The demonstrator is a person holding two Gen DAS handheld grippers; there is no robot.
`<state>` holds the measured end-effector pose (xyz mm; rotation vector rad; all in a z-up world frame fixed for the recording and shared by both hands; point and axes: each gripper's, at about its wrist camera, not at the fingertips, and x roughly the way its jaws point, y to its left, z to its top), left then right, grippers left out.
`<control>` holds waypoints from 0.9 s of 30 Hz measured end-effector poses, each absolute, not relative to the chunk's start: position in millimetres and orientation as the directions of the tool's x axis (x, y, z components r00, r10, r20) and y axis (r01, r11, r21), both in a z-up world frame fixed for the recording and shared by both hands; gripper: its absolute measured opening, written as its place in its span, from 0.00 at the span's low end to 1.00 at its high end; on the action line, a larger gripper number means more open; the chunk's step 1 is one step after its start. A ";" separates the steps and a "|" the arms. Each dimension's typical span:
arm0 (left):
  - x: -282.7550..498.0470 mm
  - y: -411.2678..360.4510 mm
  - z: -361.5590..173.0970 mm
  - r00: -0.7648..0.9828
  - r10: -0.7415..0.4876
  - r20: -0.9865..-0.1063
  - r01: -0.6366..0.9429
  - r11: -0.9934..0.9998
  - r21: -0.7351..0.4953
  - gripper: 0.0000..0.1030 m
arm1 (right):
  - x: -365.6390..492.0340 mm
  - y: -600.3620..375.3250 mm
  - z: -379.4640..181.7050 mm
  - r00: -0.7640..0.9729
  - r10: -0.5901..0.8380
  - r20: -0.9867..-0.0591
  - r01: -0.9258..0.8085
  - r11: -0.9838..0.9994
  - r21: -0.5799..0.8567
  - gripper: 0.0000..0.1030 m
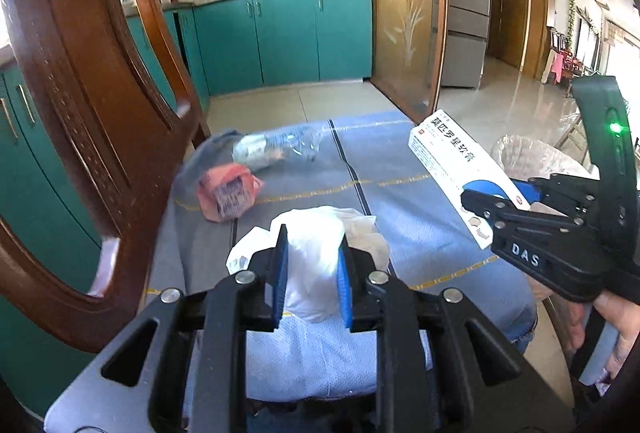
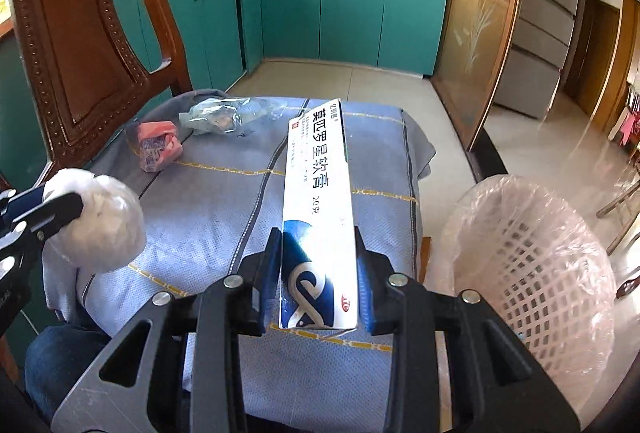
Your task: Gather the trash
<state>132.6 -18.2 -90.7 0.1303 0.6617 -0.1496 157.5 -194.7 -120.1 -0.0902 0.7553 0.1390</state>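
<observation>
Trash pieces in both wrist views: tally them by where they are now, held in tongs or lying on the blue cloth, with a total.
Held in tongs: 2, the white plastic wad in the left tongs and the ointment box in the right tongs.
Lying on the blue cloth: 2, the pink wrapper and the clear crushed bottle.
Total: 4

White wad (image 1: 316,257) and ointment box (image 2: 316,193) held aloft, pink wrapper (image 2: 156,149) on cloth

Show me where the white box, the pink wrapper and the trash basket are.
white box (image 2: 316,193): right wrist view, its printed top face.
pink wrapper (image 2: 154,147): right wrist view, its middle.
trash basket (image 2: 560,253): right wrist view, its lattice wall.
</observation>
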 end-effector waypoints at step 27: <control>104.2 -21.4 -65.6 0.850 -0.064 -0.523 0.132 0.987 0.095 0.21 | 105.9 -191.4 -73.1 0.817 0.063 -0.573 -0.135 0.987 -0.083 0.32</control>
